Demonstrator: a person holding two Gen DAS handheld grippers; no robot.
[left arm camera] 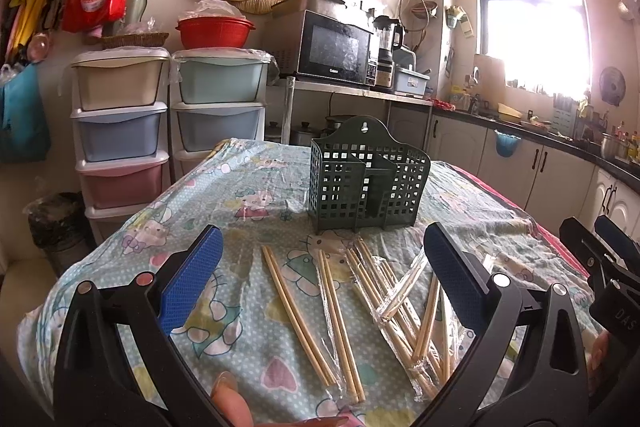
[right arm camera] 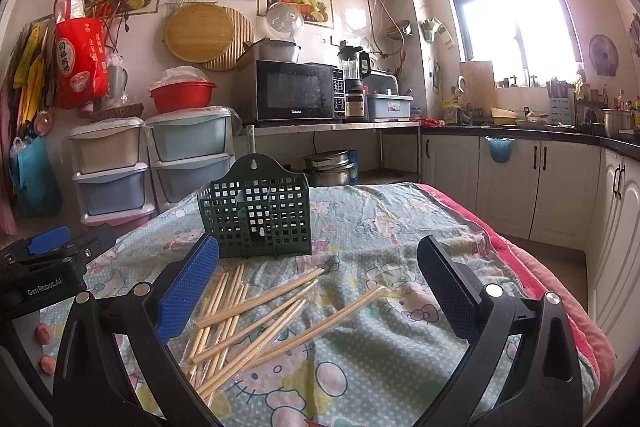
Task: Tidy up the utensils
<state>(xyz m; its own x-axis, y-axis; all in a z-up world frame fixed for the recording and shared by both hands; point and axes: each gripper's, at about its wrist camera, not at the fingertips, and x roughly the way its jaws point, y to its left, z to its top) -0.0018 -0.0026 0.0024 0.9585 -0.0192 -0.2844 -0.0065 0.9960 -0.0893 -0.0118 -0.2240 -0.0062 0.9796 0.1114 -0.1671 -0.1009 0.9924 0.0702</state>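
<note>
Nearest, left gripper (left arm camera: pixel 322 259) spread wide, blue pads (left arm camera: pixel 192 279) apart, nothing between them, poised above the table. Right gripper (right arm camera: pixel 318 267) likewise released and empty, alongside its partner. Just beyond, chopsticks (left arm camera: pixel 348 311) scattered flat on the cartoon-print tablecloth (left arm camera: pixel 248 187): two pairs side by side to the left, a crossed heap to the right, several in clear plastic sleeves. Farther on, dark green utensil holder (left arm camera: pixel 366 179) standing upright on the cloth, compartments empty, just past the chopstick tips. At the back, stacked pastel drawers (left arm camera: pixel 120 131), microwave (left arm camera: pixel 334 49), bright window (left arm camera: pixel 532 3).
</note>
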